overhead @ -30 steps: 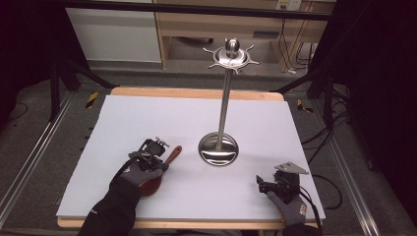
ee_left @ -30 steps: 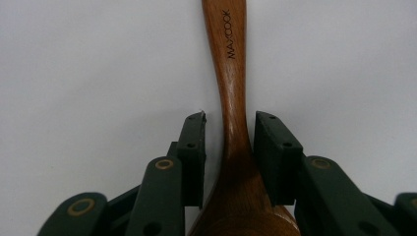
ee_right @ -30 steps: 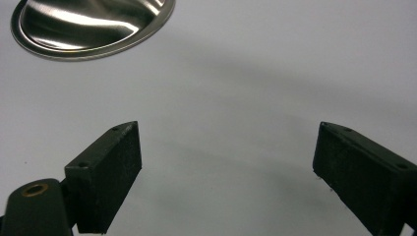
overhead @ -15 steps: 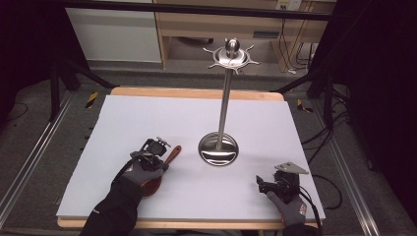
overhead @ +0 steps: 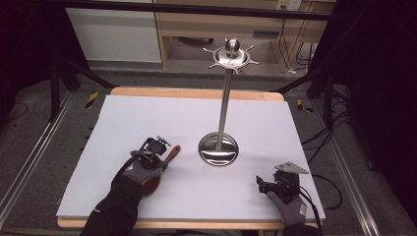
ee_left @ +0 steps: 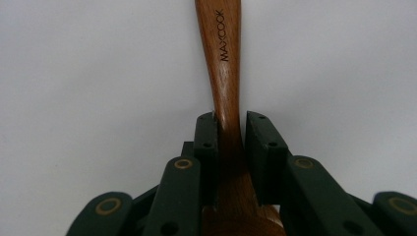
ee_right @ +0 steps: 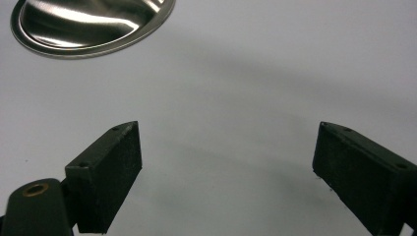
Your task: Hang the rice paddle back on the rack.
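White sheeting (overhead: 147, 118) covers our table. Our left gripper (ee_left: 231, 129) clamps the neck of a wooden spoon (ee_left: 223, 59) lying flat near the front-left. Our right gripper (ee_right: 226, 167) hangs spread wide, near the steel stand's (overhead: 218, 148) round base.

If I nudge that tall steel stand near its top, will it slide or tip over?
Probably tip rather than slide: the utensil stand has a long thin pole with a hooked crown high above a fairly small round base. The polished base on the smooth white tabletop might skate if pushed low down. It looks rigid, all metal, so it should not flex.
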`<action>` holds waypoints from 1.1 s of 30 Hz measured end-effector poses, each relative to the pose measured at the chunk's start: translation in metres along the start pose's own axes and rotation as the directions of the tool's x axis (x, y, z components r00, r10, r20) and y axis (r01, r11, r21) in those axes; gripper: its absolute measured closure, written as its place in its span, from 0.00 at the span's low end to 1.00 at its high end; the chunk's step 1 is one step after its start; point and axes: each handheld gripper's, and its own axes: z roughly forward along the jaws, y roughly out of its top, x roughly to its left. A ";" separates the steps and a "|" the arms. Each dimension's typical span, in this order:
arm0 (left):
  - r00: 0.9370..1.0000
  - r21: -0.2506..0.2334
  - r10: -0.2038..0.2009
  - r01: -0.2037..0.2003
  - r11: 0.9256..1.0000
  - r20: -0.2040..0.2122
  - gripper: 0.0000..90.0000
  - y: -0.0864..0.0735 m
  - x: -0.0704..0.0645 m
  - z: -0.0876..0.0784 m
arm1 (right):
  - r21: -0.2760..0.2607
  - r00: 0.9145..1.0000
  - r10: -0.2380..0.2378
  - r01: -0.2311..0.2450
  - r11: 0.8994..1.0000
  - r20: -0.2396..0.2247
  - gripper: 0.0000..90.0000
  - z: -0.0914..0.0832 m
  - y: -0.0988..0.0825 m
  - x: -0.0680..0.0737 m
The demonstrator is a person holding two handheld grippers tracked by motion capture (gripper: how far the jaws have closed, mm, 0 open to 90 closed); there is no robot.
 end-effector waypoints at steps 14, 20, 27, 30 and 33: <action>1.000 0.033 0.017 -0.017 0.999 0.012 0.84 0.002 0.002 -0.001 | 0.000 1.000 0.000 0.000 1.000 -0.002 0.13 0.000 0.000 0.000; 1.000 0.047 0.026 -0.025 0.999 -0.012 0.82 0.004 -0.002 0.001 | 0.004 1.000 0.008 -0.008 1.000 -0.006 0.13 -0.001 0.000 0.000; 1.000 0.048 0.019 -0.020 0.999 0.018 0.83 0.004 0.003 0.001 | 0.005 1.000 0.012 -0.012 1.000 -0.008 0.13 -0.001 0.000 0.000; 1.000 0.049 0.012 -0.013 0.999 0.018 0.84 0.005 0.002 0.001 | 0.007 1.000 0.009 -0.009 1.000 -0.007 0.13 0.000 0.000 0.000; 1.000 0.050 0.005 -0.006 0.999 0.018 0.84 0.005 0.003 0.001 | 0.009 1.000 0.012 -0.012 1.000 -0.012 0.13 0.000 0.000 0.000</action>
